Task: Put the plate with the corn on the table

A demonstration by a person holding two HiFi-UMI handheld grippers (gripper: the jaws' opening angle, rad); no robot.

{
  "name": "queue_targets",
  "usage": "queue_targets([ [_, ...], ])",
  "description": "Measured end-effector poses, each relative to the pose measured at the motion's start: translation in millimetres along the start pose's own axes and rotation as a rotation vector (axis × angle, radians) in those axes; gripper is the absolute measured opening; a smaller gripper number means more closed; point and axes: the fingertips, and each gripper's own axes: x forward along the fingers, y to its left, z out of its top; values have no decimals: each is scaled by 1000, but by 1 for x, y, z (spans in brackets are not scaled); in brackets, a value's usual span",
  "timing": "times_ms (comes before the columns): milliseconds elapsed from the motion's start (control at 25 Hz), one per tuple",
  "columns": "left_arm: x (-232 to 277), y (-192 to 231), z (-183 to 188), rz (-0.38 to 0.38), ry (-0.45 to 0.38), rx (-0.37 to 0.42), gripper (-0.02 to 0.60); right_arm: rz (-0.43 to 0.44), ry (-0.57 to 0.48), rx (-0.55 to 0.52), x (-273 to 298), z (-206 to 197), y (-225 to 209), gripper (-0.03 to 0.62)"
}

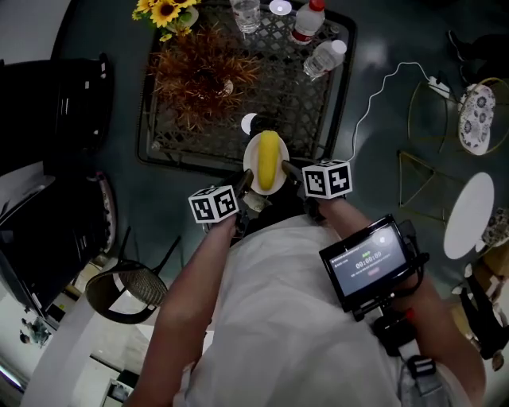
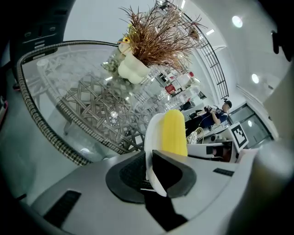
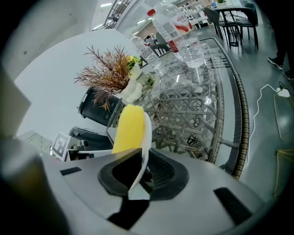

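Note:
A small white plate (image 1: pixel 253 163) carries a yellow corn cob (image 1: pixel 269 158) and hangs in the air at the near edge of the glass-topped wicker table (image 1: pixel 159 119). My left gripper (image 1: pixel 240 187) is shut on the plate's left rim, my right gripper (image 1: pixel 293 172) on its right rim. In the left gripper view the plate (image 2: pixel 150 137) stands edge-on between the pads with the corn (image 2: pixel 173 133) on its right side. In the right gripper view the plate (image 3: pixel 145 137) is pinched too, the corn (image 3: pixel 128 128) on its left.
On the table stand a dried-plant arrangement (image 1: pixel 203 75) with sunflowers (image 1: pixel 165 11), a glass (image 1: pixel 246 13) and two plastic bottles (image 1: pixel 324 57). A small white disc (image 1: pixel 249 124) lies near the plate. A wire chair (image 1: pixel 127 290) sits at the lower left; a cable (image 1: pixel 374 99) crosses the floor.

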Motion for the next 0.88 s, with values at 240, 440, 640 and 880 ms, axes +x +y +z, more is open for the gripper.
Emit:
queue_targets([
  [240, 29, 20, 25, 31, 18, -2, 43, 3, 0, 9, 30, 25, -23, 52],
  [440, 39, 31, 38, 51, 21, -10, 43, -4, -4, 1, 44, 40, -30, 52],
  [640, 41, 28, 49, 65, 8, -7, 43, -12, -8, -23, 43, 51, -32, 52],
  [880, 42, 24, 64, 93, 1, 28, 43, -30, -35, -33, 43, 64, -33, 52],
])
